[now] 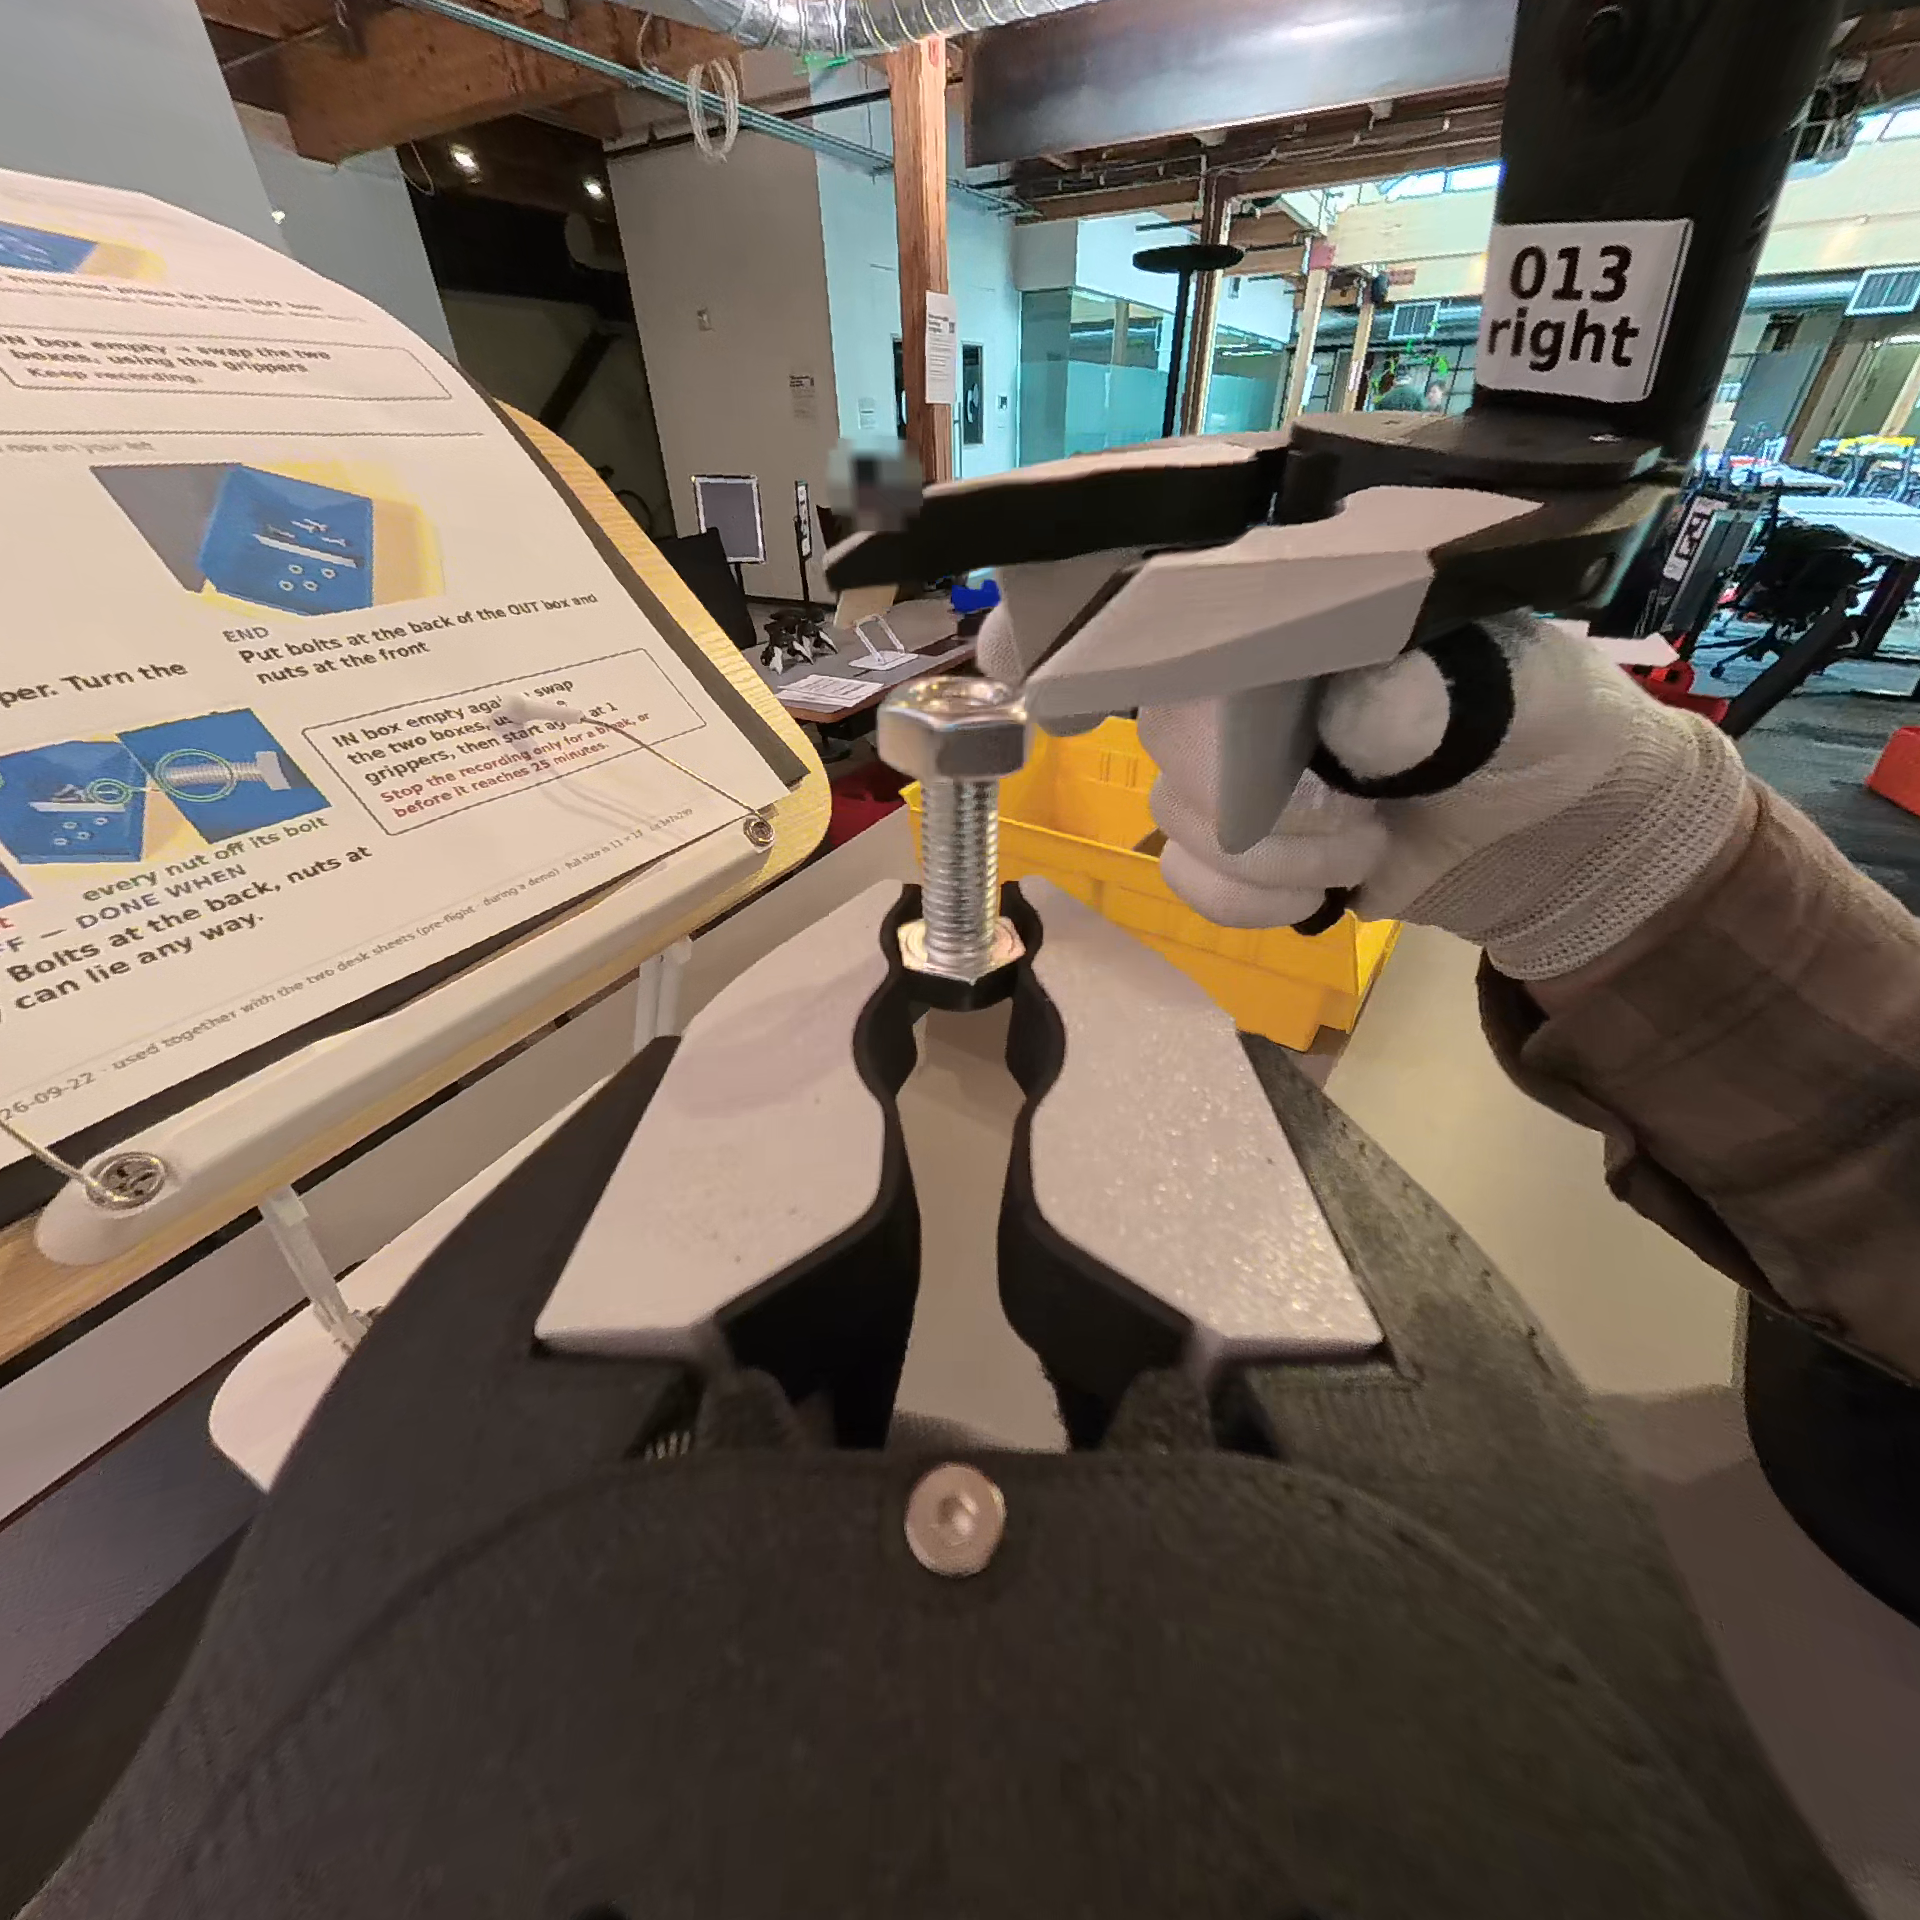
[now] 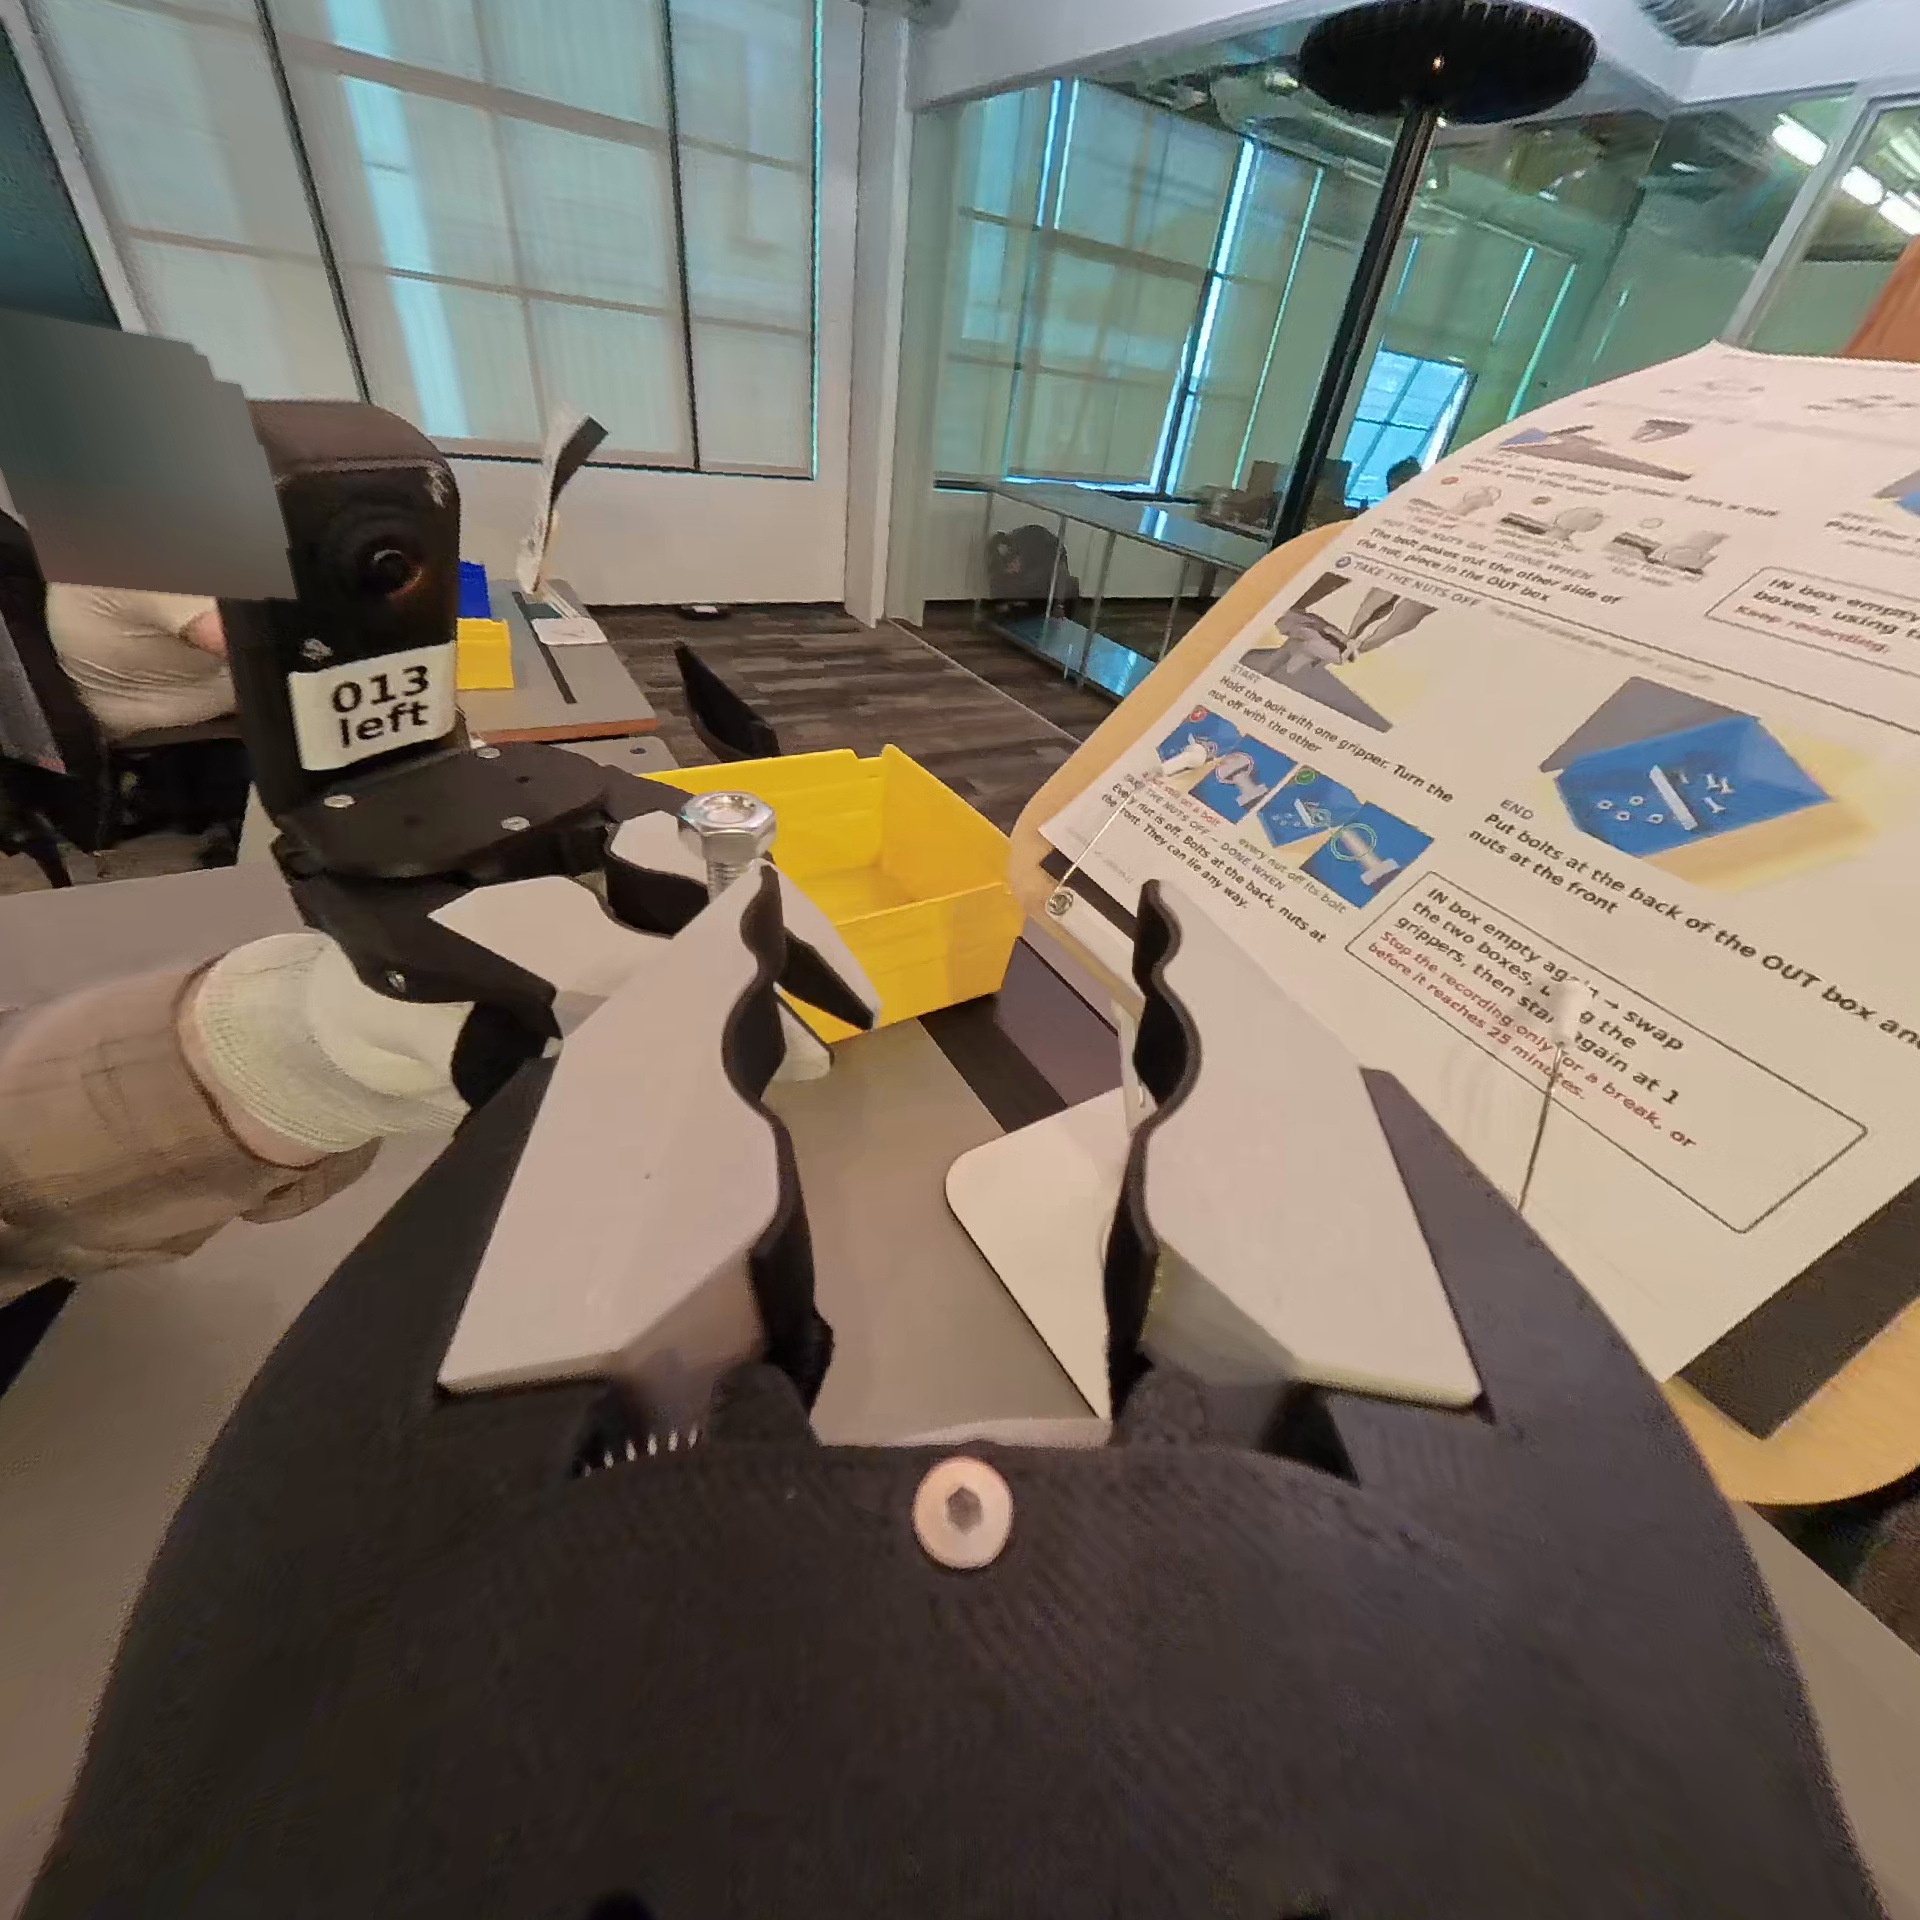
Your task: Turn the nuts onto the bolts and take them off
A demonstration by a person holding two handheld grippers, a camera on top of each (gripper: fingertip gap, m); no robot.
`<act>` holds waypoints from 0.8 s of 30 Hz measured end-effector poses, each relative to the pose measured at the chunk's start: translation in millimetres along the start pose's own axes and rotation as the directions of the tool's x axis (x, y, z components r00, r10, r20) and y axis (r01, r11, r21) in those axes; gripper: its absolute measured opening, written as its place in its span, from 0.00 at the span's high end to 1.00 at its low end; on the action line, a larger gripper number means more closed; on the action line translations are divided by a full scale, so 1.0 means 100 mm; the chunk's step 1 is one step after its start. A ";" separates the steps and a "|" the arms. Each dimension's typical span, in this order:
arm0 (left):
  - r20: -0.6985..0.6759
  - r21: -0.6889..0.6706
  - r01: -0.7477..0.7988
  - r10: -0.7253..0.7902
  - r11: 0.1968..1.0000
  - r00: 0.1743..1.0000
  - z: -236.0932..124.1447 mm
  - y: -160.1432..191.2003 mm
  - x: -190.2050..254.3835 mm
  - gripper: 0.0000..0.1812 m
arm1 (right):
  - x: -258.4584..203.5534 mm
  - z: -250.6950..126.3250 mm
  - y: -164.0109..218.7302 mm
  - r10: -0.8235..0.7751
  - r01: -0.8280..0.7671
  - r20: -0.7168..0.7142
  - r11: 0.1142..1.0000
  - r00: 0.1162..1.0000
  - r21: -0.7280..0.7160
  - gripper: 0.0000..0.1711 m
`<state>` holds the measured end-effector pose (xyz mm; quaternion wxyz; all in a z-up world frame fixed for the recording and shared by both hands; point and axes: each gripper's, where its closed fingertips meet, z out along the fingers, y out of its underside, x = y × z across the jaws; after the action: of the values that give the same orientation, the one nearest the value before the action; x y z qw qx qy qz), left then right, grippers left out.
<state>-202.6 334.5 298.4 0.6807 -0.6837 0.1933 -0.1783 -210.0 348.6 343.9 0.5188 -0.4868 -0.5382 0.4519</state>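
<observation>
A silver bolt (image 1: 961, 842) stands upright with its hex head (image 1: 954, 727) on top. A hex nut (image 1: 956, 951) sits at the low end of its thread. My left gripper (image 1: 961, 971) is shut on the nut, which rests in the round notch at the fingertips. My right gripper (image 1: 935, 634) is open and hovers just above and right of the bolt head, apart from it. In the right wrist view, my right gripper (image 2: 956, 904) is open and empty. Its left finger (image 2: 665, 1122) is next to the bolt head (image 2: 727, 821) and hides most of the left gripper (image 2: 644, 868).
A yellow bin (image 1: 1195, 883) stands behind the bolt and looks empty in the right wrist view (image 2: 894, 862). An instruction sheet on a tilted wooden stand (image 1: 312, 623) is close by, at the right in the right wrist view (image 2: 1558, 831). White-gloved hands (image 1: 1455, 790) hold the grippers. Tip to tip, the grippers are about 5 cm apart.
</observation>
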 end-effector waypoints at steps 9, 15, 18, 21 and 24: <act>0.077 -0.034 -0.062 0.064 0.998 0.995 0.04 0.07 -0.06 0.92 | -0.24 0.09 -0.03 -0.010 0.010 0.080 1.000 0.997 0.001 0.67; 0.149 -0.037 -0.090 0.094 0.995 0.984 0.05 0.07 -0.11 0.92 | -0.29 0.16 0.04 -0.014 0.016 0.082 0.999 0.997 -0.029 0.72; 0.148 -0.039 -0.092 0.097 0.995 0.984 0.04 0.06 -0.11 0.92 | -0.30 0.16 0.03 -0.001 0.002 0.091 1.000 0.996 -0.018 0.77; 0.134 -0.025 -0.074 0.077 0.997 0.988 0.03 0.04 -0.10 0.92 | -0.32 0.15 0.02 -0.013 0.015 0.092 1.000 0.996 -0.018 0.79; 0.128 -0.022 -0.067 0.070 0.997 0.989 0.03 0.04 -0.10 0.92 | -0.28 0.13 0.02 -0.008 0.010 0.089 1.000 0.996 -0.022 0.78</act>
<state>-209.6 342.0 295.0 0.6914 -0.6928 0.1737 -0.1085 -222.8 321.2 337.4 0.4909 -0.4697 -0.5680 0.4645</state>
